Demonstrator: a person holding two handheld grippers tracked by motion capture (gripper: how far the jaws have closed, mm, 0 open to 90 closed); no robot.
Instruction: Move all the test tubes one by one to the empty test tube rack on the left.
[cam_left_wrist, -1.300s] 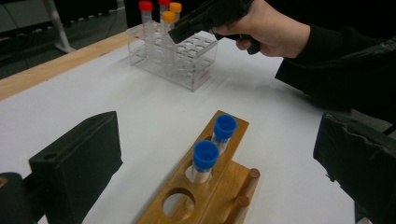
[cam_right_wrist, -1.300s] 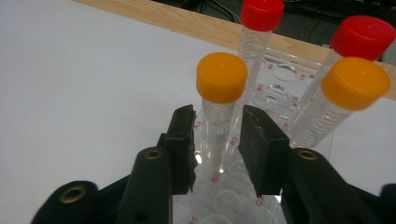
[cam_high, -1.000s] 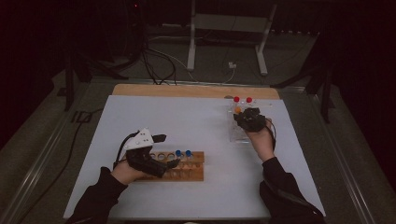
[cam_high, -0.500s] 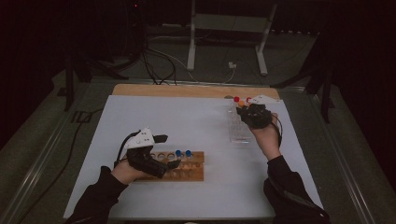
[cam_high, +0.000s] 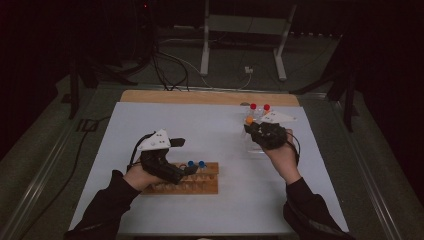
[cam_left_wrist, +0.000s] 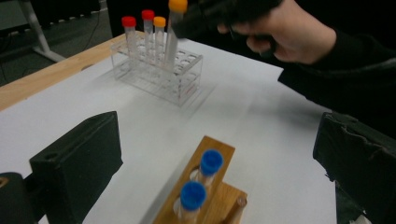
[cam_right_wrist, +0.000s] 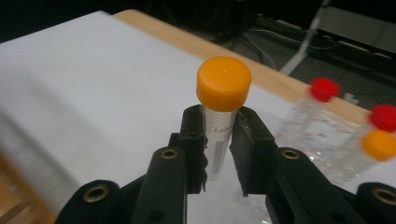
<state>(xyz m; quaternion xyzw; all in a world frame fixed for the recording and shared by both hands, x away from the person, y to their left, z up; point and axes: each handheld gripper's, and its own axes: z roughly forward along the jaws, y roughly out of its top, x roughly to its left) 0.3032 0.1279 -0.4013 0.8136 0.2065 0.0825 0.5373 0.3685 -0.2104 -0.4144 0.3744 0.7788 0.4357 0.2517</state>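
The clear plastic tube with the smooth orange plastic cap (cam_right_wrist: 223, 84) is showing a faintly glossy wall and a satin cap. The matt black plastic right gripper (cam_right_wrist: 219, 140) is looking slightly grainy, its screw holes ringed in dull metal. The transparent plastic rack (cam_left_wrist: 159, 74) is gleaming like acrylic. The light brown wooden rack (cam_left_wrist: 205, 186) is showing a smooth, unvarnished grain, carrying tubes with glossy blue plastic caps (cam_left_wrist: 211, 162). The white table sheet (cam_high: 200, 130) is looking matt and papery, over a pale wooden tabletop edge (cam_high: 200, 97)
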